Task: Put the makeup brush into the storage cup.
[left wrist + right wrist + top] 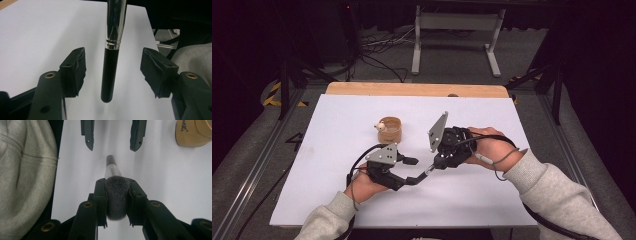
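A makeup brush [113, 185] is held above the near middle of the counter [337, 125] by its bristle head, which is clamped in the right gripper [117, 195]. Its black handle [109, 72] hangs free between the pads of the left gripper [113, 72], whose jaws are parted and touch nothing. Soft bristles may be expected to yield, so the brush could slip or tilt. The wooden cup [389, 129] is cut off in the right gripper view; its contents are unclear.
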A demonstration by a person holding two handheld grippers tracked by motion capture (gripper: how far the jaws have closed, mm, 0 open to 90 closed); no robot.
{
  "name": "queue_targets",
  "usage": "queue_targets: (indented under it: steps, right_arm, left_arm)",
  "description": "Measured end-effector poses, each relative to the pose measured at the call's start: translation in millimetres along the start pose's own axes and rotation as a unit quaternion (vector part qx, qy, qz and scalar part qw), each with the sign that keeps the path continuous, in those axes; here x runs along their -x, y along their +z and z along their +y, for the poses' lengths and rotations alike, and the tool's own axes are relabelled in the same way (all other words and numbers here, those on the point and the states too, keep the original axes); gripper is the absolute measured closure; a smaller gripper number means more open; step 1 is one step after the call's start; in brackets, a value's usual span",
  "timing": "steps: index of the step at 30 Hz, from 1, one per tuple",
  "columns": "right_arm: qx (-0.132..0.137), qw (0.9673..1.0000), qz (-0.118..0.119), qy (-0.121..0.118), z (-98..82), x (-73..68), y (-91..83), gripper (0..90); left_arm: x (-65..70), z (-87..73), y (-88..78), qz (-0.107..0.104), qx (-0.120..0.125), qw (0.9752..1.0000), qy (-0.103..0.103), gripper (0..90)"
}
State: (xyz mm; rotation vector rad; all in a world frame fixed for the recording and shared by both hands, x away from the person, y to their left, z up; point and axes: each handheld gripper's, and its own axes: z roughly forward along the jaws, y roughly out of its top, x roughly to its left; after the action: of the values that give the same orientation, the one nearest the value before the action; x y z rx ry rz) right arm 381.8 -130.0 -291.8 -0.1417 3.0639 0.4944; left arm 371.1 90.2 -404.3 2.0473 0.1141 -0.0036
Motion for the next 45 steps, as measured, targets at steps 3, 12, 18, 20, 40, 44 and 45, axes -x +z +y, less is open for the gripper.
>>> queue_targets:
  steps: [3,12,18,20,40,44,45]
  right_arm:
    - [-0.003,1.0,0.001,0.0,2.0,0.5,-0.1,73.0]
    - [-0.01,0.9999,0.003,0.0,7.2,2.8,1.3,72.9]
    - [-0.007,1.0,0.003,-0.003,7.9,3.8,2.6,73.0]
    - [-0.007,1.0,0.003,-0.004,8.0,3.9,3.0,72.9]
    - [-0.001,0.9999,0.005,-0.01,10.2,2.1,5.3,72.9]
    - [0.0,0.9999,0.005,-0.01,10.9,1.6,4.8,72.9]
    - [-0.001,0.9999,0.006,-0.01,11.0,1.6,4.8,72.9]
  left_arm:
    - [-0.2,1.9,1.3,-0.001,0.0,1.0,-0.002,36.2]
    - [-0.3,15.2,6.3,-0.009,-0.002,1.0,0.002,36.1]
    - [0.7,20.2,14.0,-0.017,-0.009,0.9998,0.003,36.6]
    - [1.1,22.7,17.8,-0.019,-0.013,0.9997,0.005,37.7]
    - [-2.4,23.4,26.7,-0.016,-0.044,0.9989,-0.008,63.0]
    - [-2.5,22.2,27.6,-0.01,-0.051,0.9986,-0.007,68.8]
    - [-2.5,22.2,27.6,-0.01,-0.051,0.9986,-0.007,69.4]
